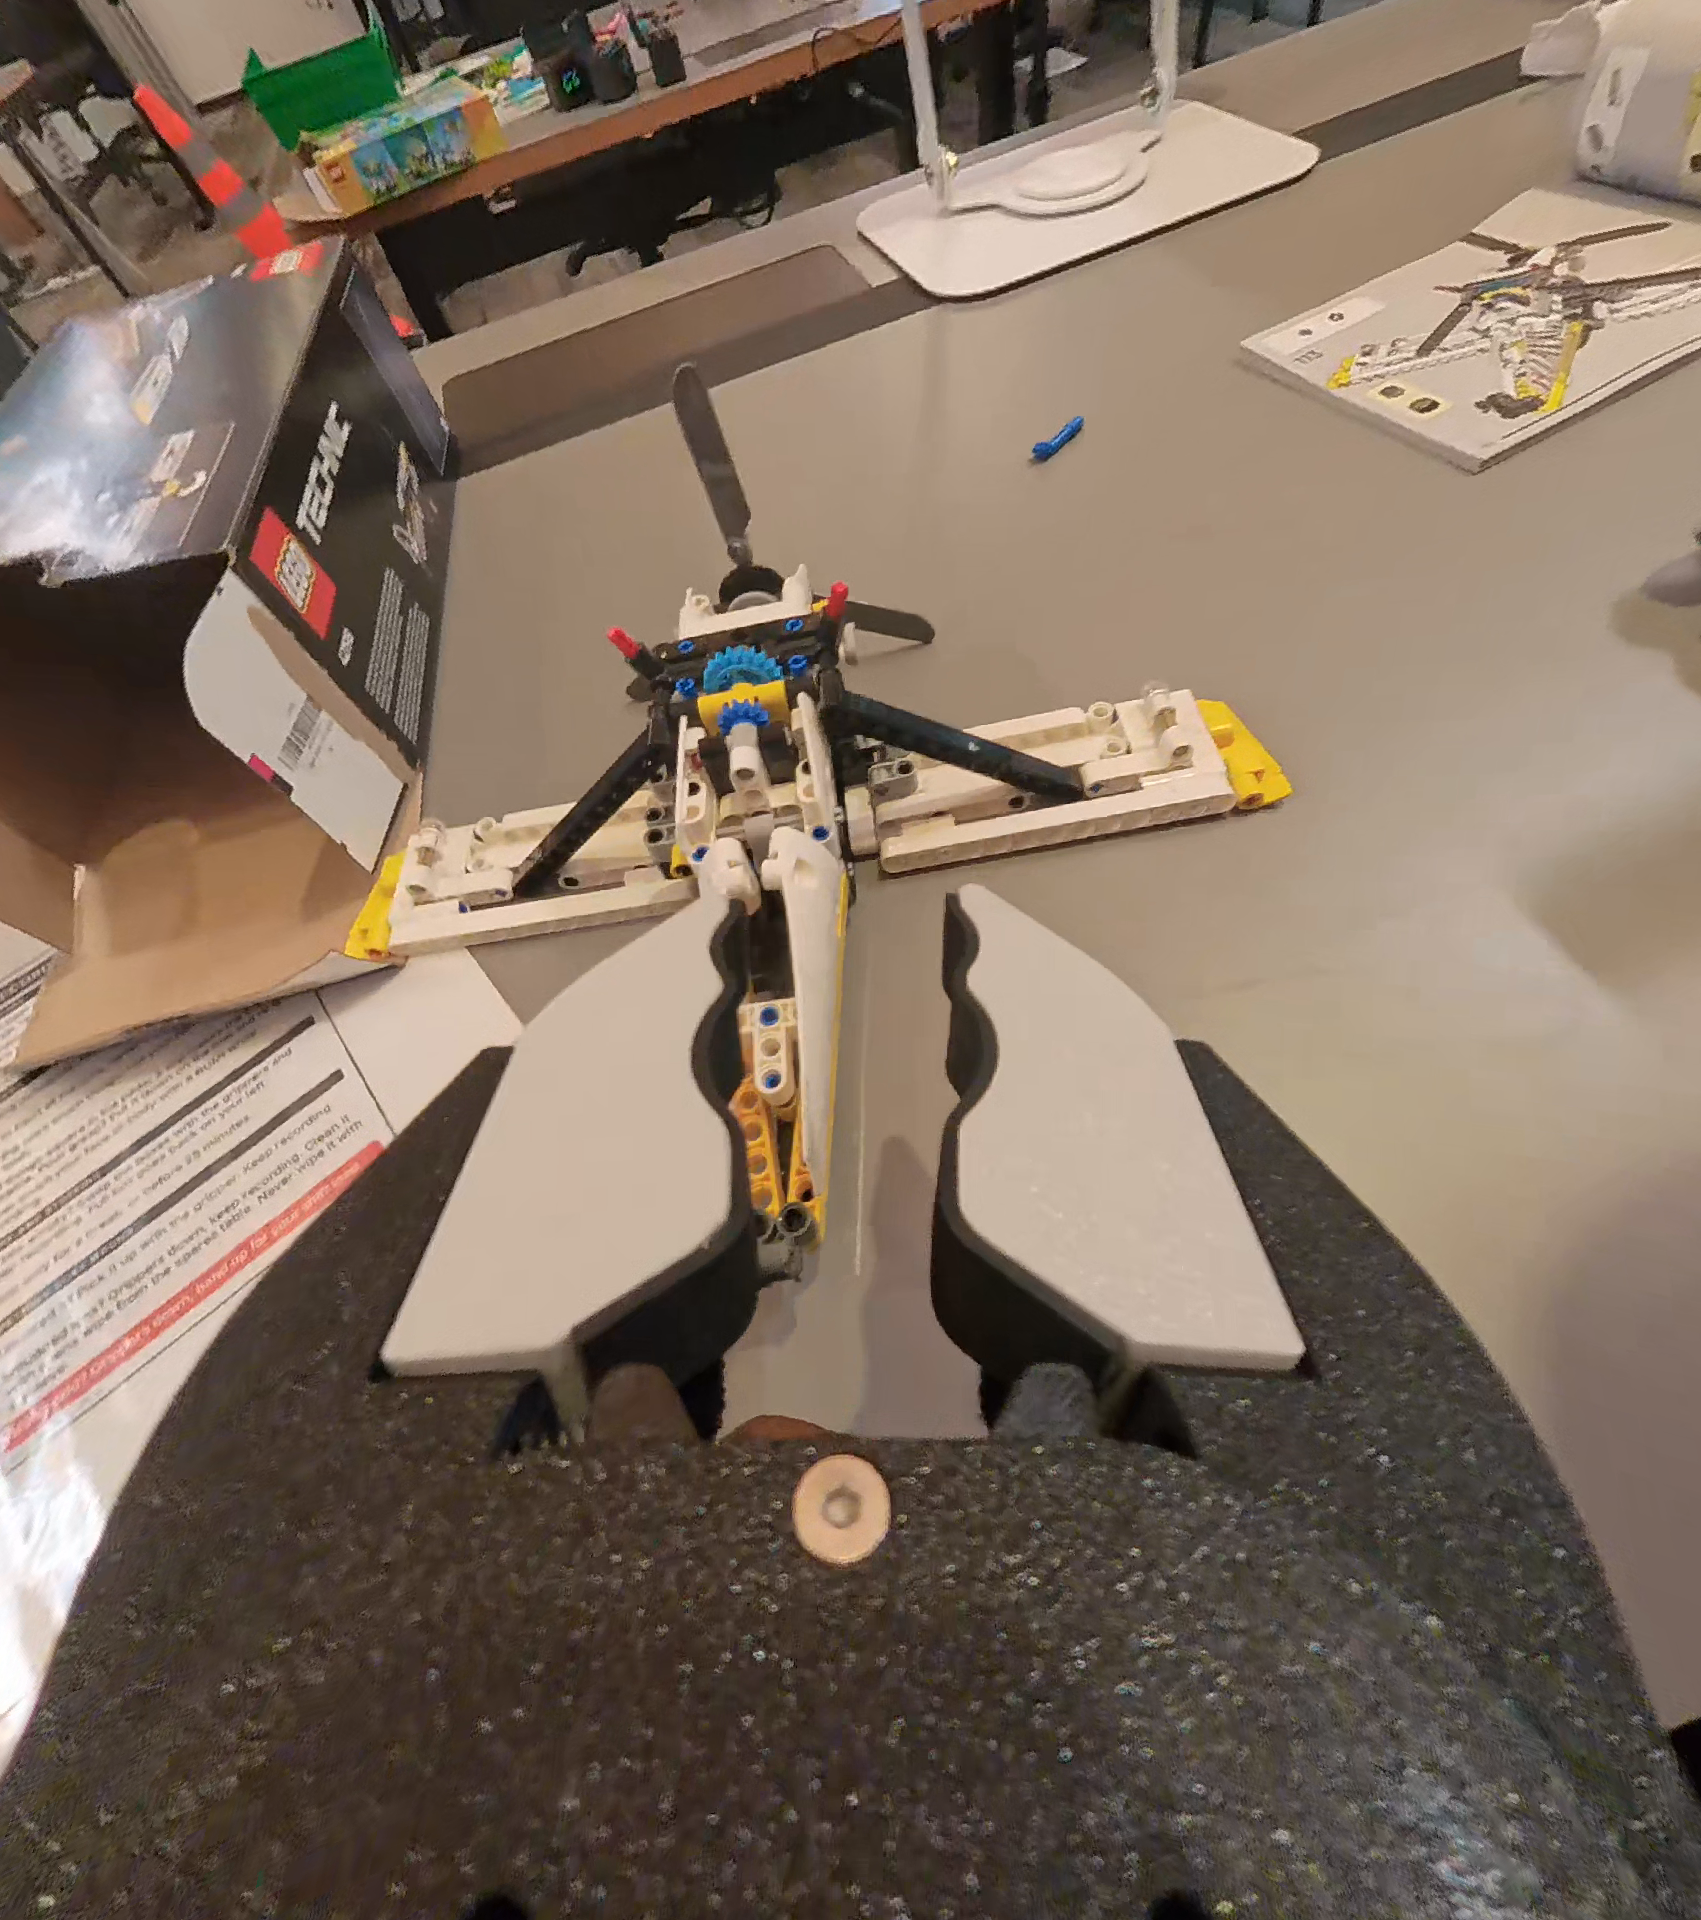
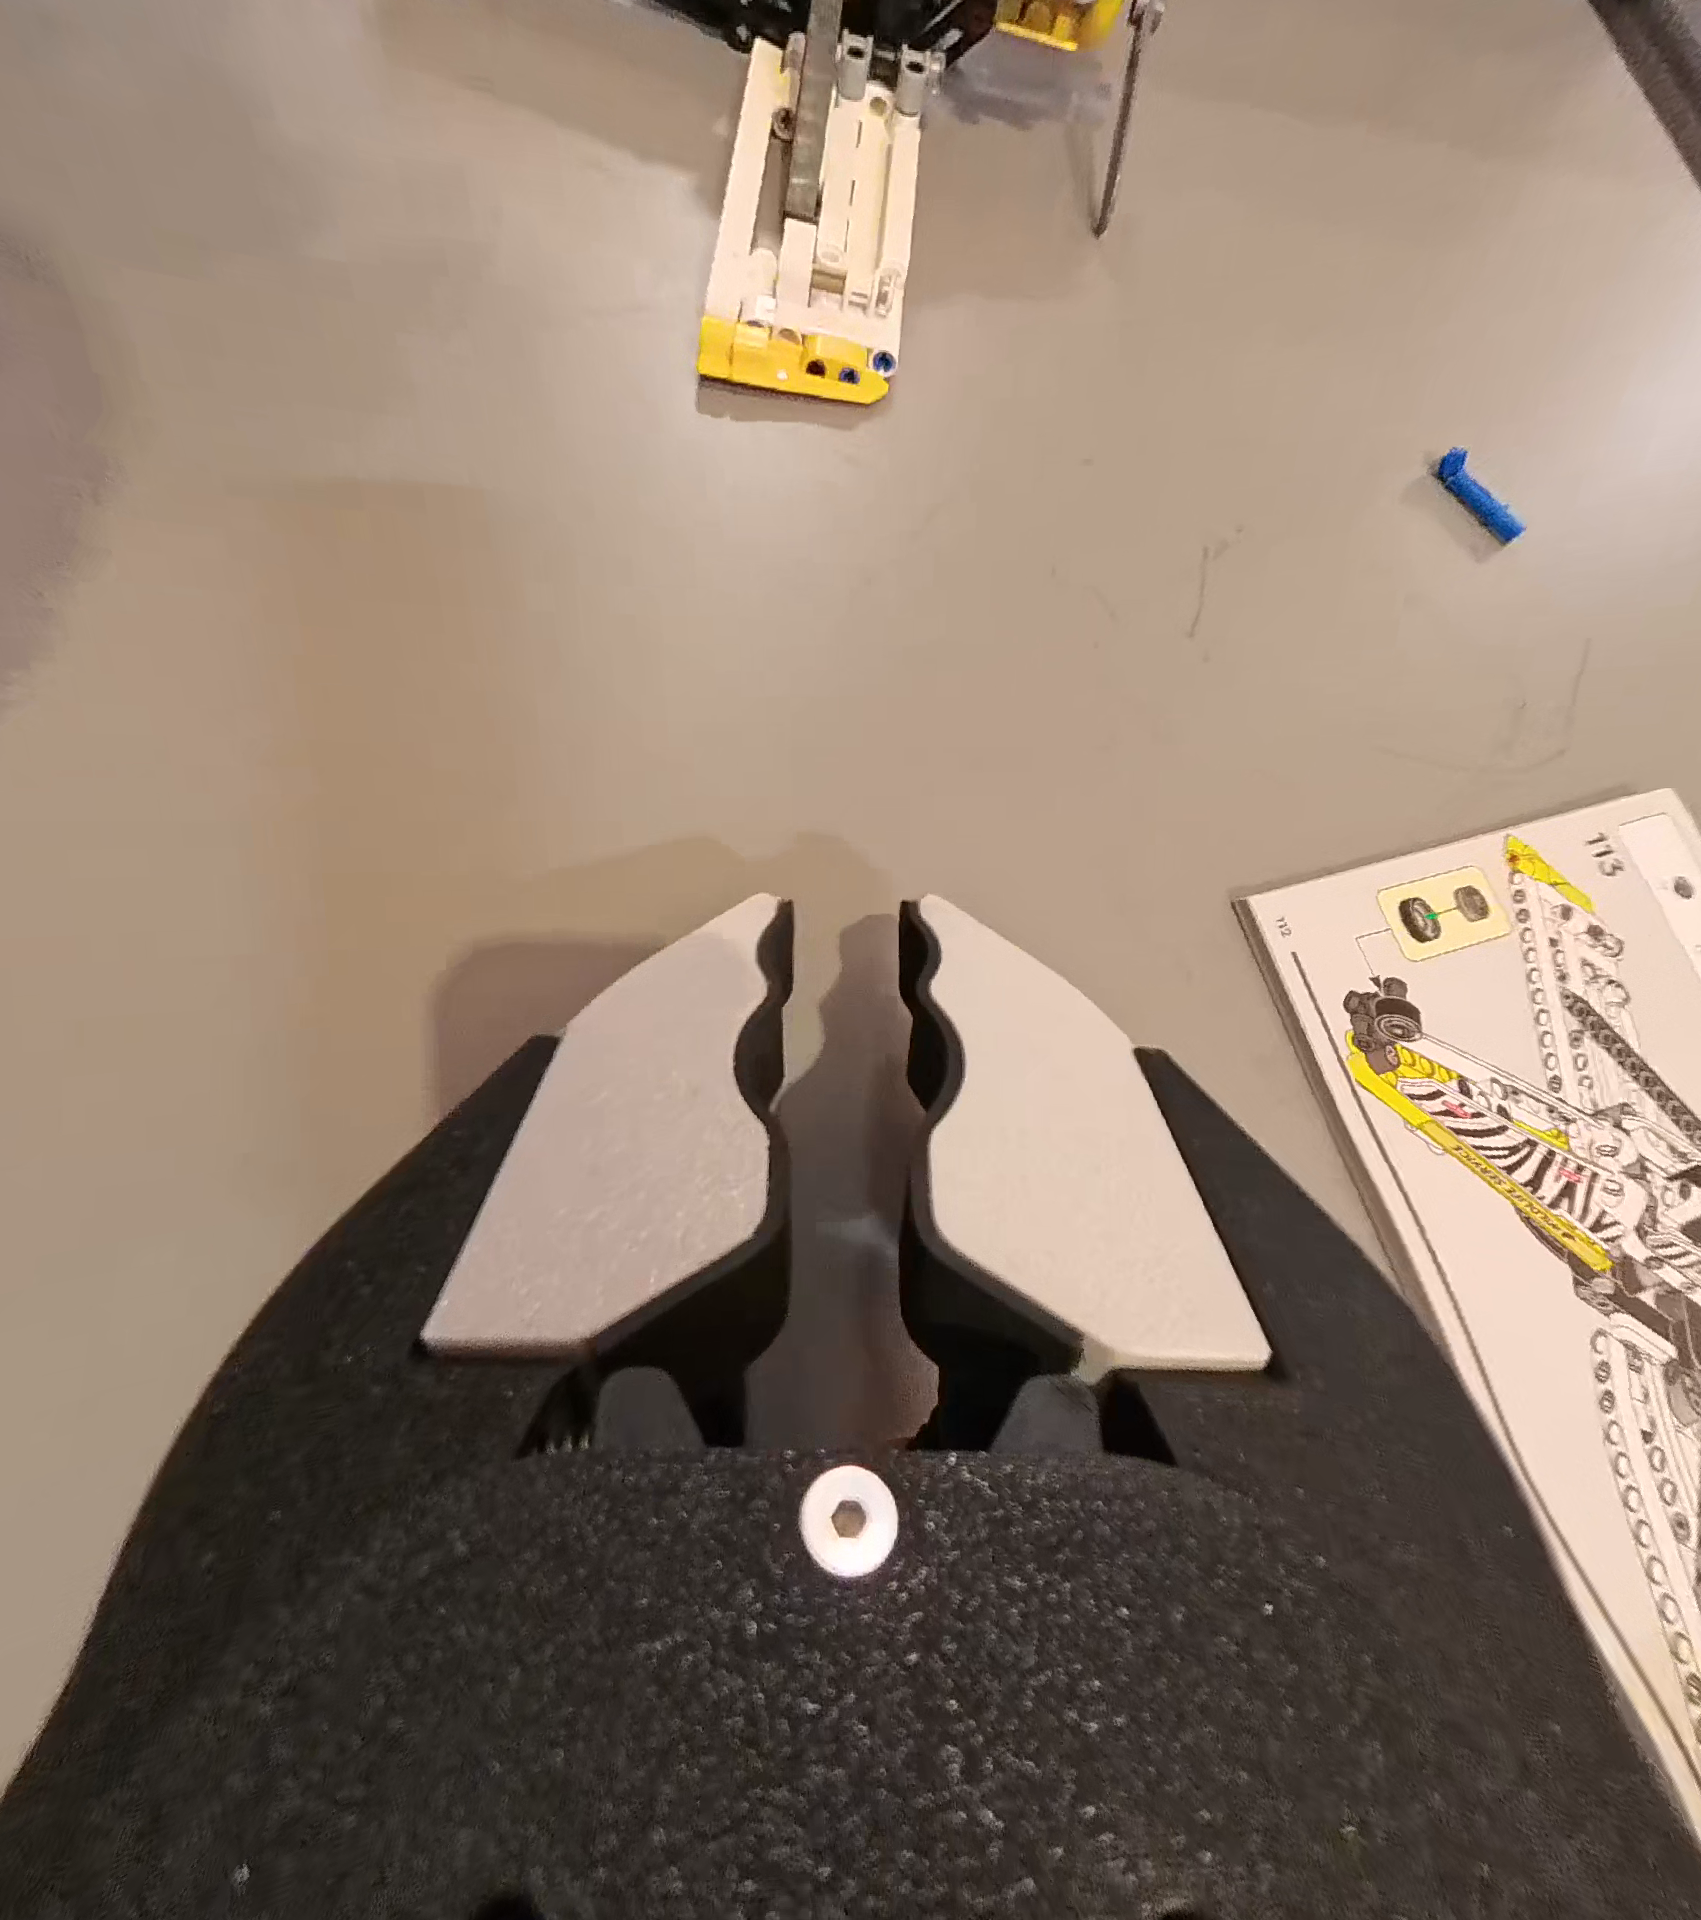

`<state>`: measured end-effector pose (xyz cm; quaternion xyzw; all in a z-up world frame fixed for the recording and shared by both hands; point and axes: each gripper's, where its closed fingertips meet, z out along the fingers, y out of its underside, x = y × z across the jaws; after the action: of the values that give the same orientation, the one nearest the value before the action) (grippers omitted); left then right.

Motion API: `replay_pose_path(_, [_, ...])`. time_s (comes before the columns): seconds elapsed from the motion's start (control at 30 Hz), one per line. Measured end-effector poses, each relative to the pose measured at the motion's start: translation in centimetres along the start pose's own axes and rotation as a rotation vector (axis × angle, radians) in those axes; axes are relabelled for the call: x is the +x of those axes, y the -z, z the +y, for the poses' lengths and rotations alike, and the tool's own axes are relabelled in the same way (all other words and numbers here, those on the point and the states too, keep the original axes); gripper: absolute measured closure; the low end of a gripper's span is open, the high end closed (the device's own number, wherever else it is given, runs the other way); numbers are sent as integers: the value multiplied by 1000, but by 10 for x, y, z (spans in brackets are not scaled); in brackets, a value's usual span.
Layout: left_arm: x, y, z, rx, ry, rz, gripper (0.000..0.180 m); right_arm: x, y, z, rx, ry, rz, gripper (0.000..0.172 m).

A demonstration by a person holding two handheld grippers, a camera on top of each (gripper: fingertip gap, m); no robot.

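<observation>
A brick-built model aeroplane (image 1: 773,748) in white, black and yellow lies flat on a grey bench (image 1: 1241,644), and everything else is placed around it. Its tail boom runs back between the fingers of the left hand-held gripper (image 1: 846,914), whose jaws stand apart; the left finger (image 1: 617,1091) lies against the boom's side, while a clear gap shows between the boom and the right finger, so the model is not clamped. Left of the aeroplane, touching its yellow wingtip, an opened dark cardboard box (image 1: 150,582) lies on its side, and a printed white sheet (image 1: 98,1195) lies nearer than the box. Beyond the aeroplane's right wing a small blue pin (image 1: 1057,437) lies alone on the bench, and farther right an open instruction booklet (image 1: 1511,332) lies flat. The right hand-held gripper (image 2: 846,914) hovers over bare bench well short of the aeroplane's yellow wingtip (image 2: 794,364), its jaws slightly parted with nothing between them, the booklet just to its right.
</observation>
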<state>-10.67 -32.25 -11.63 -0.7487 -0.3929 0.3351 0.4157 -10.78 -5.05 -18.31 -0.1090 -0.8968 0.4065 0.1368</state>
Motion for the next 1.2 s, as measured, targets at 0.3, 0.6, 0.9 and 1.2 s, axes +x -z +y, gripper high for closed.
replay_pose_path(0.3, [-8, -4, 12, -60, 13, -48, 139, -2, 3, 0, 22, 2, -4, 153])
replay_pose_path(0.6, [-17, 6, 19, -71, 33, -79, 139, -2, 5, 0, 27, 14, 22, 153])
replay_pose_path(0.9, [-19, 21, 48, -159, 51, -83, 139, -2, 4, 1, 15, 25, 28, 153])
replay_pose_path(1.2, [-14, 14, 56, -177, 68, -63, 140, -3, 4, 1, 14, 34, 37, 153])
